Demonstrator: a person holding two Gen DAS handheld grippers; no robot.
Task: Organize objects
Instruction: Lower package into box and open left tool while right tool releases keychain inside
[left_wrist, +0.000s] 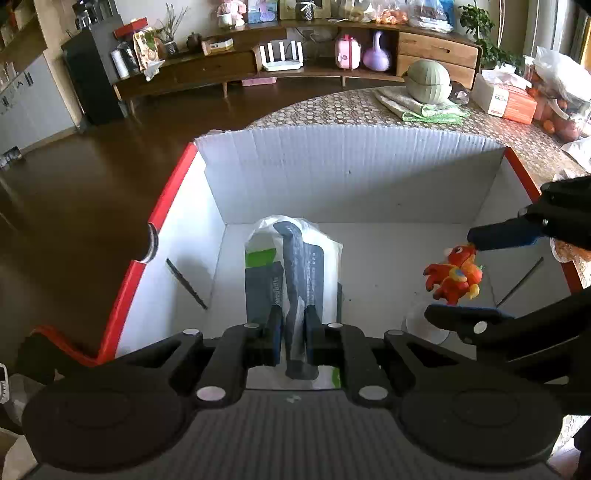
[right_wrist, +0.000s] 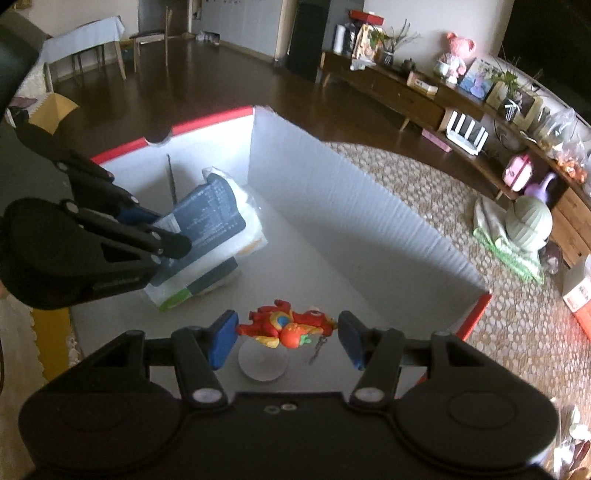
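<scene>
A white corrugated box (left_wrist: 351, 166) with a red rim stands open under both grippers. My left gripper (left_wrist: 293, 332) is shut on the dark grey flap of a white plastic package (left_wrist: 291, 258) with a green and dark label. The package leans on the box floor at the left (right_wrist: 218, 221), and the left gripper (right_wrist: 166, 236) grips its top there. My right gripper (right_wrist: 286, 336) has its fingers wide apart, closed on the two ends of a red and yellow dragon toy (right_wrist: 284, 326). The toy (left_wrist: 454, 277) hangs above the box floor at the right, with a small key ring dangling.
A white round disc (right_wrist: 262, 363) lies on the box floor beneath the toy. Behind the box, the patterned table (left_wrist: 351, 107) carries a green ribbed container (left_wrist: 428, 81) on folded cloth and an orange tissue box (left_wrist: 506, 98). A wooden sideboard (left_wrist: 221, 70) lines the far wall.
</scene>
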